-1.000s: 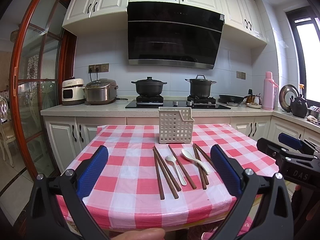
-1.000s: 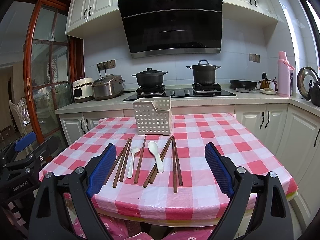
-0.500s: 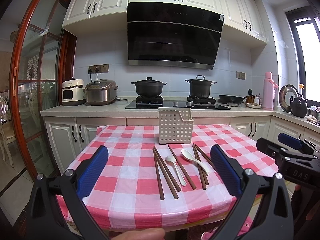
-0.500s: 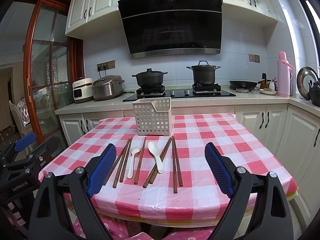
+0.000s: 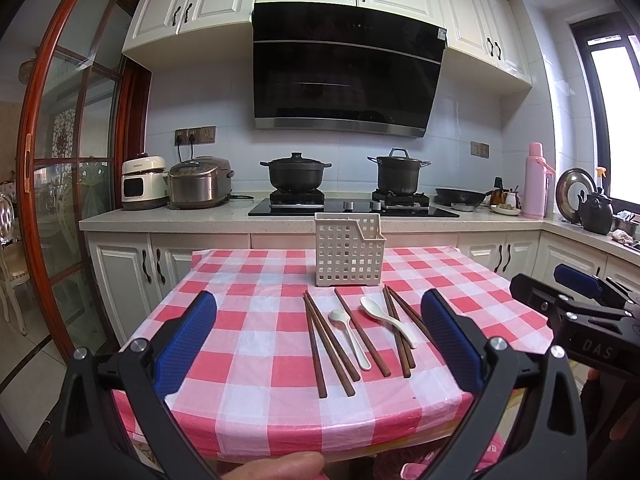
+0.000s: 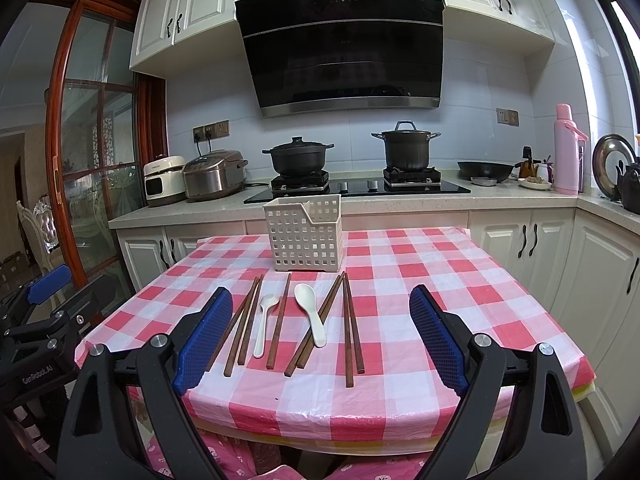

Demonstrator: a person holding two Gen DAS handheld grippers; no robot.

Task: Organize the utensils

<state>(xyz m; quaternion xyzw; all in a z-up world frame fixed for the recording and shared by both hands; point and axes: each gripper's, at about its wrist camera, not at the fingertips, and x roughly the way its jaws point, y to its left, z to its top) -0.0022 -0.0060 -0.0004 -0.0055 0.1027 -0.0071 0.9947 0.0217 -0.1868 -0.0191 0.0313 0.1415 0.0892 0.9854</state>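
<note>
While the left gripper (image 5: 318, 338) is held above the near edge of the table (image 5: 256, 404), its blue-padded jaws are spread wide and nothing is gripped between them. The right gripper (image 6: 320, 332) is likewise held over the near edge, its jaws spread wide and empty; each gripper is seen at the margin of the other's view. Between the open fingers, the utensils are seen lying on the red-and-white checked cloth: a pair of brown chopsticks (image 5: 326, 346) at the left, then a small white spoon (image 5: 348, 334), a single chopstick (image 5: 362, 332), a larger white spoon (image 5: 386, 320) resting across another pair of chopsticks (image 5: 396, 330), and a further pair (image 6: 350, 328) at the right. All are laid roughly lengthwise, pointing toward a cream perforated holder (image 5: 349, 250), which is stood upright just beyond their far tips. Behind the table, a counter is seen bearing a hob with two black pots (image 5: 295, 172).
</note>
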